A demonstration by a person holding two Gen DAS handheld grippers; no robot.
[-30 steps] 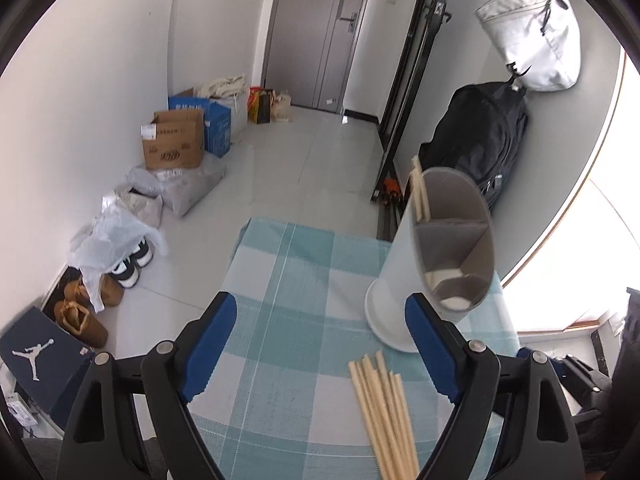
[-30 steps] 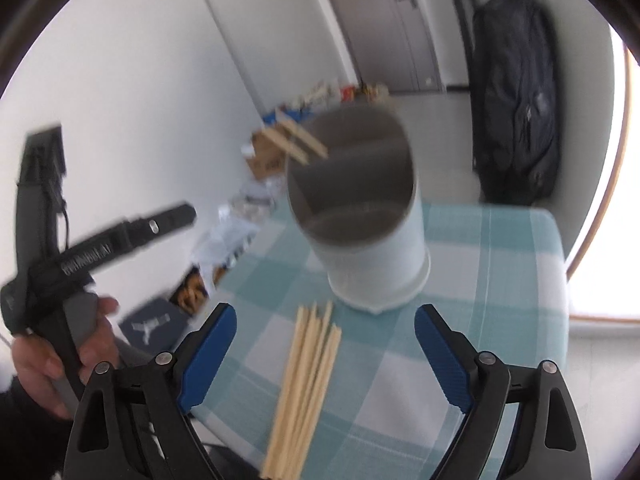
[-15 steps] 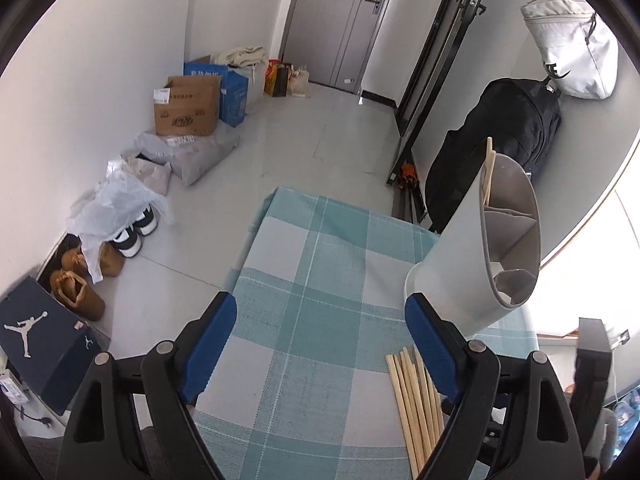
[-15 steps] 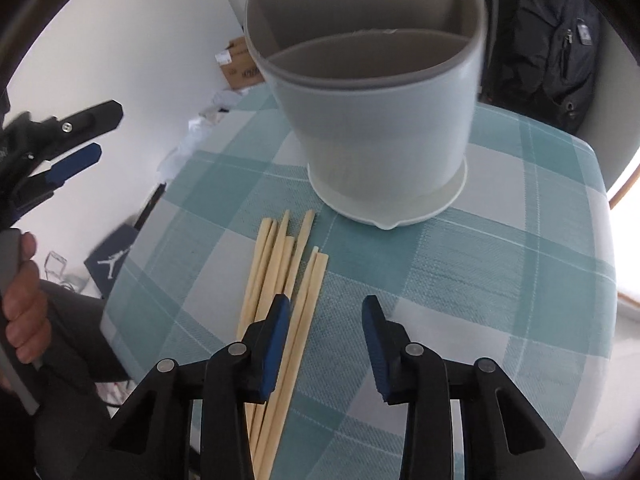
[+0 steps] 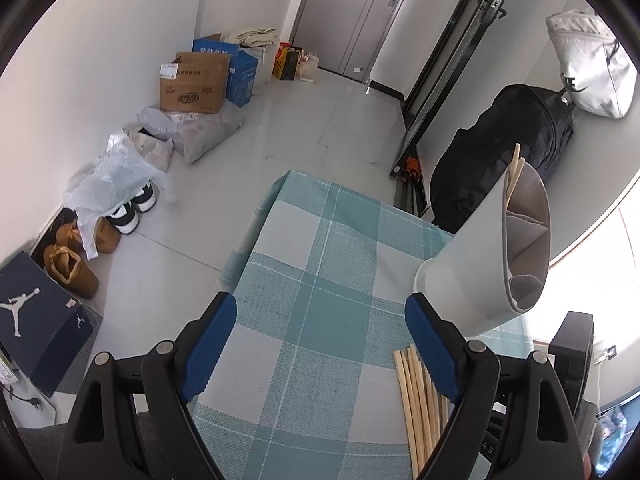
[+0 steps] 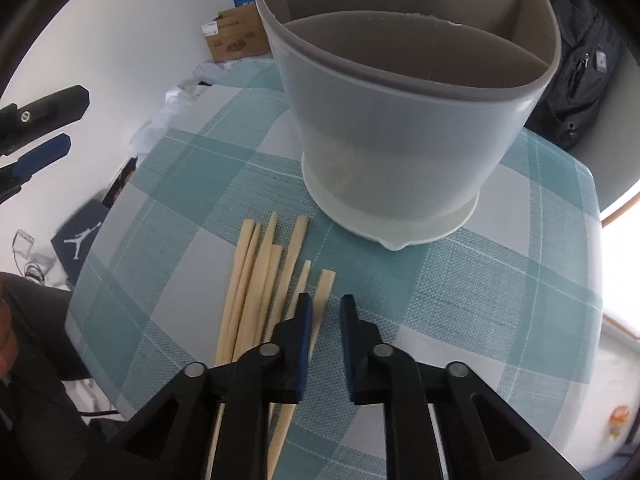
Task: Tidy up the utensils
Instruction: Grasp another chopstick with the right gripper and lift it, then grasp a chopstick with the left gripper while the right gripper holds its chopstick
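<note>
Several pale wooden chopsticks [image 6: 256, 280] lie side by side on a teal checked tablecloth [image 6: 500, 280], in front of a white divided utensil holder [image 6: 404, 128]. My right gripper [image 6: 324, 308] hovers low over the rightmost chopstick [image 6: 324, 288], jaws nearly closed around it with a narrow gap. I cannot tell if it is gripped. In the left wrist view my left gripper [image 5: 320, 344] is wide open and empty above the cloth [image 5: 320, 280], left of the chopsticks [image 5: 416, 392] and the holder [image 5: 488, 256]. Two chopsticks [image 5: 514, 168] stand in the holder.
The table is small, with its edges close on all sides. On the floor beyond it lie cardboard boxes [image 5: 196, 84], bags, shoes [image 5: 132, 208] and a dark shoe box [image 5: 36, 320]. A black backpack [image 5: 512, 144] leans by the wall behind the holder.
My right gripper has dropped toward the chopsticks and its jaws have narrowed from wide open to nearly closed. My left gripper has drifted left and up, away from the holder, still open.
</note>
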